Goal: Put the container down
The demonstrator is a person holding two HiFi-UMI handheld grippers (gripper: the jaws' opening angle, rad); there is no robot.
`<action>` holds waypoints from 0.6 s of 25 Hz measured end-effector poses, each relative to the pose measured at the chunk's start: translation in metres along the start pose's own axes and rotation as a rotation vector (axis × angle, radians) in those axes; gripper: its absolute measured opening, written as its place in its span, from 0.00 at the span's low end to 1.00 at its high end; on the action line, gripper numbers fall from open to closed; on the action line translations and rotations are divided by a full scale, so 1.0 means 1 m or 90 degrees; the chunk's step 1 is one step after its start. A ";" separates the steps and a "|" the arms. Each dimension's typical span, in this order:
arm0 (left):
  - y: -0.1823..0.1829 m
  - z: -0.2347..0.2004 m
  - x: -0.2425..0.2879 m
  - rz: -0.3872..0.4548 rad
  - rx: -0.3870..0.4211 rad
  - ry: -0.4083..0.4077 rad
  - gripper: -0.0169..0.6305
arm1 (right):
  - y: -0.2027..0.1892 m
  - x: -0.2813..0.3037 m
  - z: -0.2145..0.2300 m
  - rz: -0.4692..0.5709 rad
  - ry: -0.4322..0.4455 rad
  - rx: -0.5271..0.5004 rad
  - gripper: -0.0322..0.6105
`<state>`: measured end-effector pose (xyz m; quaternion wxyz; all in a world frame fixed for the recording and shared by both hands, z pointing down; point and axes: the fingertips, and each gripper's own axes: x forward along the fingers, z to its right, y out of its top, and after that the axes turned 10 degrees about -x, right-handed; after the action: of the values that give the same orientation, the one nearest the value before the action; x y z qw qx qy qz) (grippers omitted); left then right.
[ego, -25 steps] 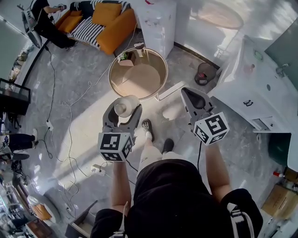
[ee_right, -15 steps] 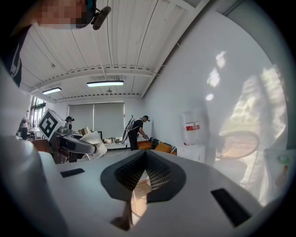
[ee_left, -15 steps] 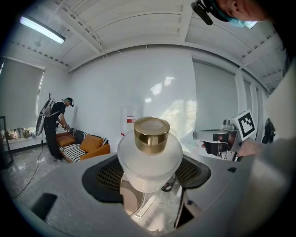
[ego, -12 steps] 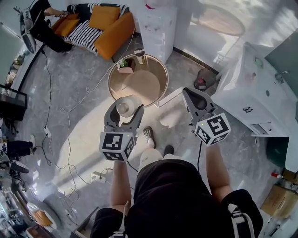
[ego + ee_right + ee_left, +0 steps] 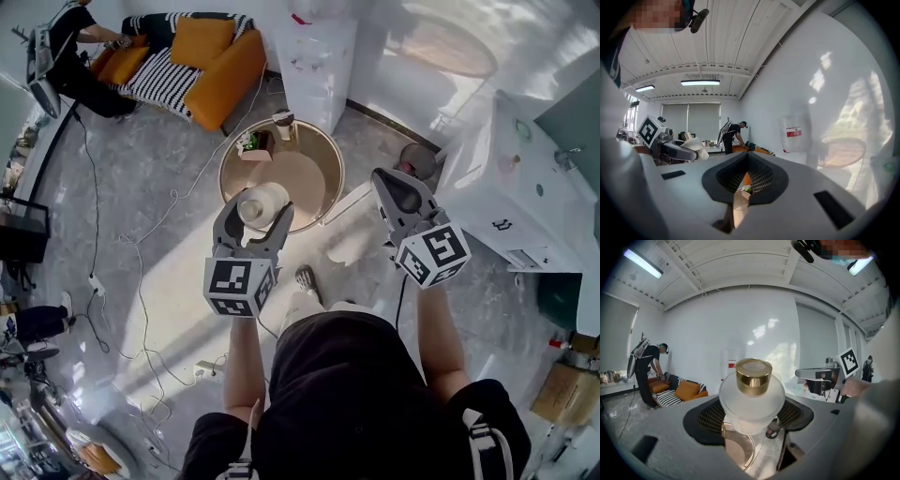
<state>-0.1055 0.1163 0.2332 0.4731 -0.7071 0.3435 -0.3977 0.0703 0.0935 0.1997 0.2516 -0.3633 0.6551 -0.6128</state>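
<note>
Left gripper view: my left gripper [image 5: 751,427] clamps the gold-capped jar [image 5: 751,397]; my right gripper [image 5: 744,180] sits closed, empty.

Frosted white container [image 5: 751,401], gold cap [image 5: 753,376] up; upright between fingers [image 5: 665,437].

Head view: high overhead, aimed steeply down past the left gripper [image 5: 251,212] and right gripper [image 5: 399,180] onto the grey marble floor [image 5: 141,216]. Left gripper view: just behind its jaws, very close on the frosted white container with gold cap [image 5: 752,390], facing across the room. Right gripper view: same mount, also facing across the room. All three views share the orange sofa [image 5: 220,56] (each gripper view also catches the other gripper).
</note>
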 end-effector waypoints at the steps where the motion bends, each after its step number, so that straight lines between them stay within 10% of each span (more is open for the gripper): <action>1: 0.001 -0.006 0.004 -0.002 0.000 -0.003 0.56 | 0.001 0.006 0.000 -0.001 -0.005 0.001 0.05; 15: 0.006 -0.065 0.055 -0.023 -0.003 -0.057 0.56 | -0.007 0.058 -0.001 -0.026 -0.059 0.006 0.05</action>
<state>-0.1392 0.0413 0.2561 0.4794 -0.7313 0.3100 -0.3732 0.0354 0.0488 0.2138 0.2711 -0.4034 0.6323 -0.6033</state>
